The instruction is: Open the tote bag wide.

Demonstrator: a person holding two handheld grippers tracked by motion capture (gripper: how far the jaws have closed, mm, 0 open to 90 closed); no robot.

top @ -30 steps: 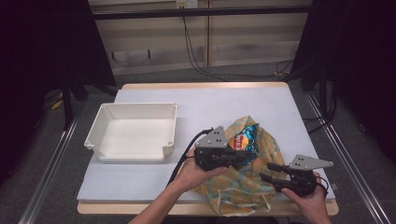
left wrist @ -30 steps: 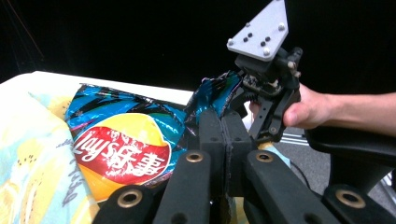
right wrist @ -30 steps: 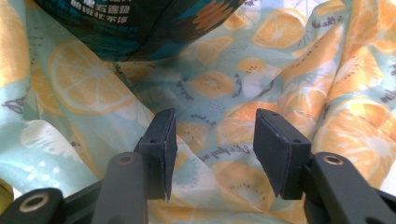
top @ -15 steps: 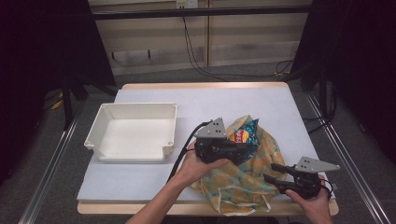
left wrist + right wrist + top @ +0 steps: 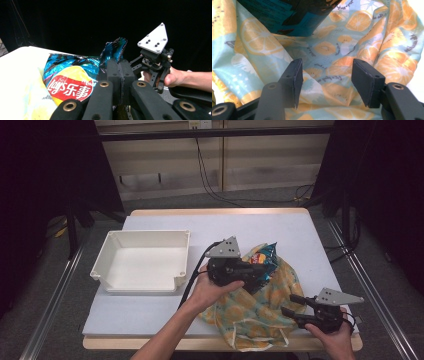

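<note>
Jaws of the left gripper point(image 5: 119, 75) are pressed flat together on the crimped top edge of a blue chip bag point(image 5: 71, 80), which they hold just above the open mouth of a fruit-print cloth bag point(image 5: 260, 307); in the high view the chip bag point(image 5: 260, 262) sits partly over the cloth, its lower end seemingly still near the opening. Jaws of the right gripper point(image 5: 325, 80) stand wide apart with nothing between them, hovering over the crumpled orange-and-teal fabric point(image 5: 332, 50) near its front edge. Judging from this, the step in hand looks like drawing the chip bag out of the cloth bag, and the white tray point(image 5: 145, 262) lying to the left on the surface point(image 5: 300, 227) seems the likely place to set it. The next move probably calls for the left gripper to lift clear and carry leftward, while the right gripper may need to pin the fabric so it does not drag along.
</note>
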